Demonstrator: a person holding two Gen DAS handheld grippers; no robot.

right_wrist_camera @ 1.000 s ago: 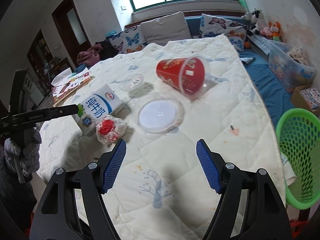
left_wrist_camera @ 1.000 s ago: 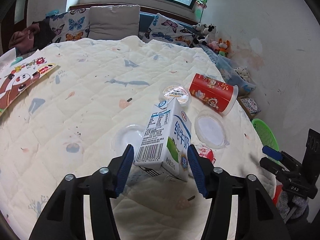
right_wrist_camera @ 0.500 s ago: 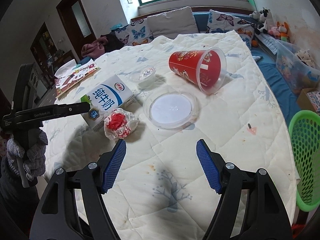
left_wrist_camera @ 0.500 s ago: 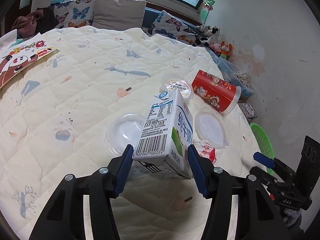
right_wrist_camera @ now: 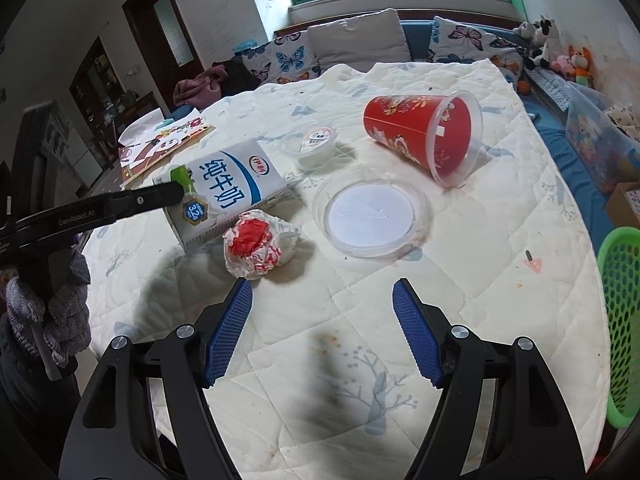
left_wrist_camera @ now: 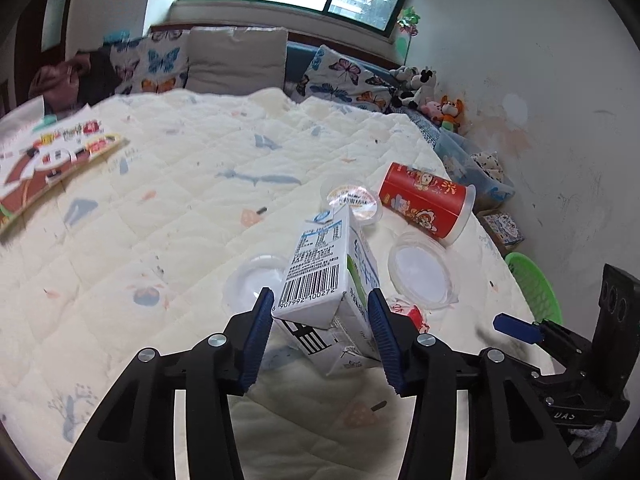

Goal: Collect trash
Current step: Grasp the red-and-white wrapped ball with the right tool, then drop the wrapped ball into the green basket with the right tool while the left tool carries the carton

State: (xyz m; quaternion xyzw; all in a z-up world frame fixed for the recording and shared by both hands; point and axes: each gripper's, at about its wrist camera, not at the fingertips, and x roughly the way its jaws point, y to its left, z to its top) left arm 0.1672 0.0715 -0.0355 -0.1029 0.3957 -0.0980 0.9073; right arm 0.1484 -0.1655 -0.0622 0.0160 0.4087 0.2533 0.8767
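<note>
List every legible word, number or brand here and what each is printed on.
"纯牛奶" on the milk carton.
"32" on the carton's blue badge.
"6 907992 100272" under its barcode, left wrist view.
"GenRobot.AI" on the left tongs, seen in the right wrist view.
"UAS" on the right tongs body, left wrist view.
Carton nutrition panel, red cup, jelly cup lid: too small.

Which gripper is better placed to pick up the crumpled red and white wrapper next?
The right gripper. Its jaws are open and empty, with the crumpled wrapper just ahead of them, while the left gripper is already closed on the milk carton.
</note>
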